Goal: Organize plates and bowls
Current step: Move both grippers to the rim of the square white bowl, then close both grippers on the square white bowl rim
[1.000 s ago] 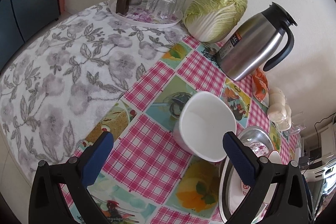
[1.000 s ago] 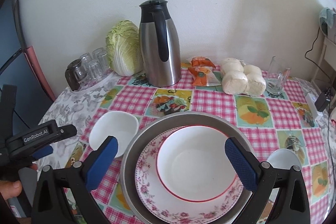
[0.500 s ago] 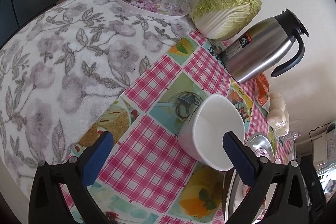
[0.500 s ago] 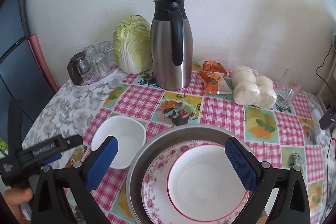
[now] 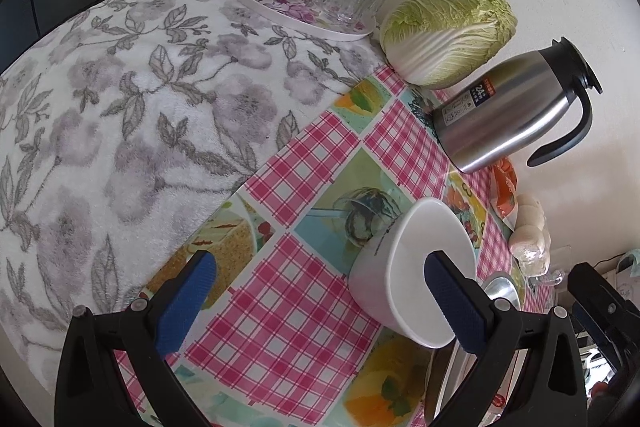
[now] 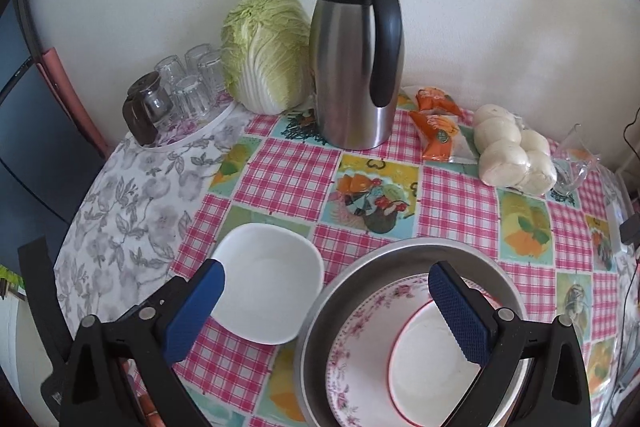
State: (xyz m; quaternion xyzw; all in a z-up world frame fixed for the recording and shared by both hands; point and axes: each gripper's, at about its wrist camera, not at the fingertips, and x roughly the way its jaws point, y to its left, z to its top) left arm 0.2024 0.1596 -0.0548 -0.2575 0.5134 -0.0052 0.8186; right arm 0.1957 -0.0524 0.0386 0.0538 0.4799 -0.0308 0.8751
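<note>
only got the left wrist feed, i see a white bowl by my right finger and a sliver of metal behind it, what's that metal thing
Observer: A round metal basin, standing just right of the white bowl.
Operator: anything in it
Observer: A pink floral plate, with a red-rimmed bowl sitting on it.
Operator: where's the right gripper
Observer: The right gripper hangs open above the basin's near-left rim, one finger over the white bowl's edge, the other over the red-rimmed bowl, holding nothing.
Operator: is the white bowl empty
Observer: Yes, its inside shows bare white from above.
</note>
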